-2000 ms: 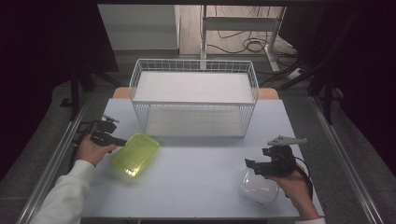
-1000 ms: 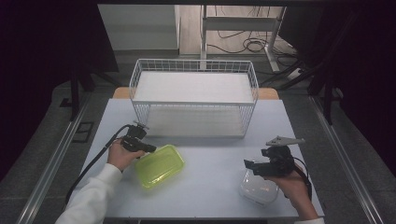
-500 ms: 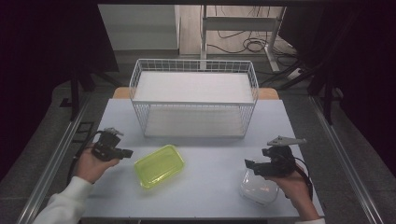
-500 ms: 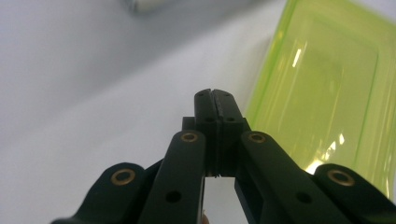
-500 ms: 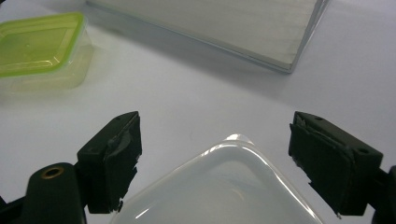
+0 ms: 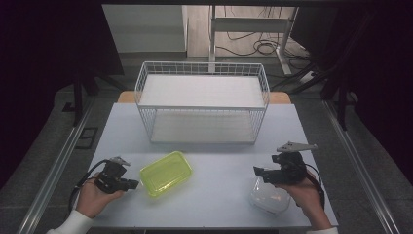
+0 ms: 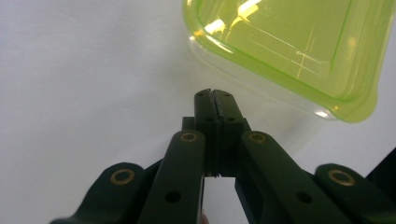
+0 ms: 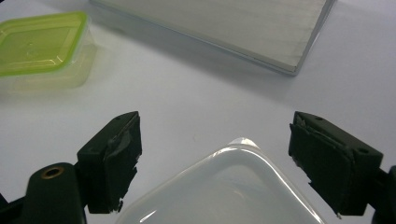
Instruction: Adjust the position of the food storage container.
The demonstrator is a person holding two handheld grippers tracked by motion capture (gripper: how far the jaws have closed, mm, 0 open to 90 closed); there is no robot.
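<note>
Bare table (image 6: 214,195) separates green box (image 6: 166,173), beside left gripper's (image 6: 136,185) closed jaws, from right gripper's (image 6: 257,171) parted jaws.

high view overhead looking forward-down on table (image 6: 214,195), gripper views close along own jaws, both share green-lidded box (image 7: 299,51) beyond the jaws

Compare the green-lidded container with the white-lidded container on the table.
The green-lidded container has a translucent lime lid; the white-lidded container has a pale, milky lid. The green-lidded container lies apart from the shut left gripper, just beyond its tips; the white-lidded container sits between the open fingers of the right gripper, not yet gripped. Both are rounded-corner boxes resting flat on the table.
</note>
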